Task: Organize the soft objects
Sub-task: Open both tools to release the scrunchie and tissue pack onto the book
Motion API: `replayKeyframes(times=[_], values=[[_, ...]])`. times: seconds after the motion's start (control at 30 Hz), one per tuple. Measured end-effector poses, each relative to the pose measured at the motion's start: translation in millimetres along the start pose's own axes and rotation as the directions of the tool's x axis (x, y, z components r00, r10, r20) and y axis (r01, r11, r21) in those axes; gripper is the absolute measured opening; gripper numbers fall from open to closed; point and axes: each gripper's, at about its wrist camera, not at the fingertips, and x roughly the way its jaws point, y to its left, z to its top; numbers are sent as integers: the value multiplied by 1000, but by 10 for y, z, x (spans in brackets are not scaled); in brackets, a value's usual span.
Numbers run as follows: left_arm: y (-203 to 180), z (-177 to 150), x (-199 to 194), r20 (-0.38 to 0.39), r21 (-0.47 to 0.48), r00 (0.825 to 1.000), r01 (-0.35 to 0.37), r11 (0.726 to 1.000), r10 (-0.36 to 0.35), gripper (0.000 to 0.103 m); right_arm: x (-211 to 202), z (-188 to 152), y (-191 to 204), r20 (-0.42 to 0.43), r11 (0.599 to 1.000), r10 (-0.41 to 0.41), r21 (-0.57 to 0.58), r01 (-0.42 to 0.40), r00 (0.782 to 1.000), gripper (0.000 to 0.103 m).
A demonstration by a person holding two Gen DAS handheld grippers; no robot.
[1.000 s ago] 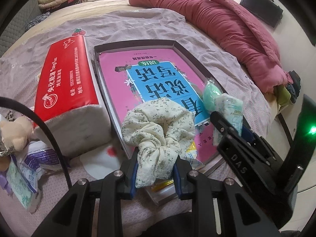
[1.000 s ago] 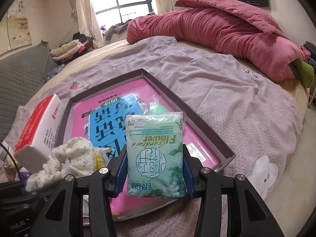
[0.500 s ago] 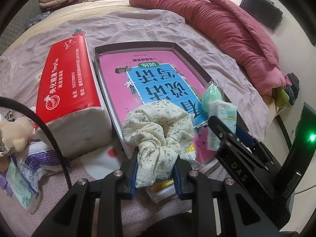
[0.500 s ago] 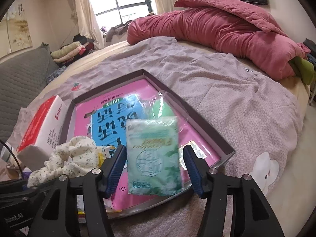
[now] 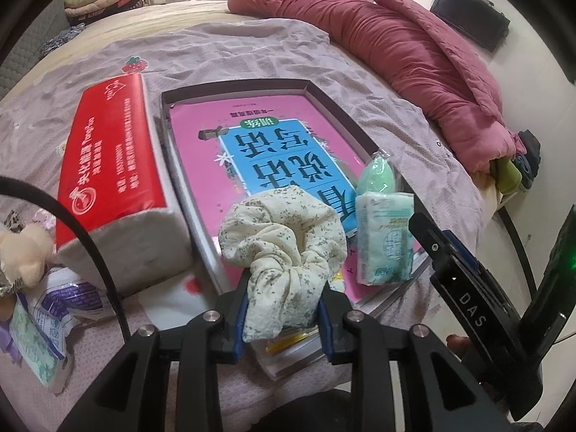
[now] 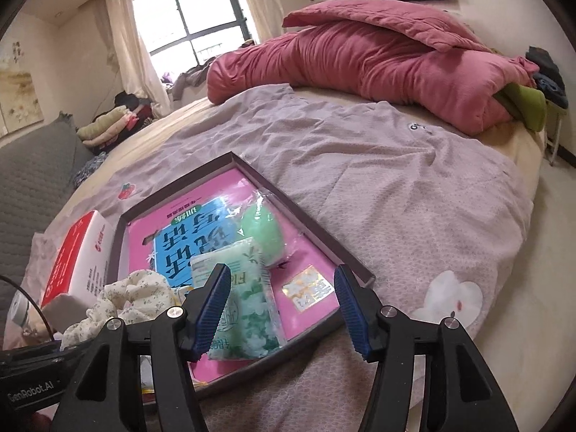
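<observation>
Only my left wrist view shows the plush toy point(image 5: 21, 252) at nine o'clock. My left gripper point(image 5: 282, 311) pinches the floral scrunchie point(image 5: 284, 237) over the tray's point(image 5: 338, 108) near edge. My right gripper point(image 6: 282, 306) hangs spread wide above the tissue pack point(image 6: 244, 306), which lies in the tray beside the green sponge point(image 6: 262, 239).

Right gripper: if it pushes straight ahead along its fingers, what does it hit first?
Probably the green tissue pack lying in the tray just ahead of the open right gripper, then the green sponge behind it. Depth is unclear; it might pass over the pack.
</observation>
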Motion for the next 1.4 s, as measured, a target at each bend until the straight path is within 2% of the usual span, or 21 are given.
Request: replayKeyframes(times=[0.17,0.3,0.4,0.47,0.5,0.53,0.87,1.07,1.2,1.4], values=[[-62,13,-3,-2,19,1000,8,1000,-8,54,-23,3,4,6,1000,-4,-2,4,1000,61],[-82,0,-15,4,26,1000,-6,1000,6,56,-29,2,14,9,1000,-6,-5,6,1000,61],[-72,1,-37,15,28,1000,-9,1000,8,62,-33,3,15,8,1000,-7,-2,7,1000,61],[-62,9,-65,27,29,1000,-12,1000,11,70,-37,6,22,6,1000,-6,-3,6,1000,63],[-56,15,-83,34,24,999,-14,1000,13,71,-42,8,22,8,1000,-8,-2,8,1000,70],[-50,25,-95,38,21,999,-12,1000,11,72,-48,11,20,11,1000,-8,-2,8,1000,74],[-69,45,-343,97,39,995,-15,999,11,73,-92,27,56,30,1000,-8,-28,9,1000,74],[-12,56,-582,137,19,990,-17,1000,15,74,-171,41,124,46,999,-14,-51,16,999,74],[24,40,-715,154,9,987,-37,999,35,74,-285,66,249,78,995,-15,-96,22,997,74],[151,-18,-864,169,-9,984,-59,998,59,74,-487,111,501,107,989,27,-150,-10,994,74]])
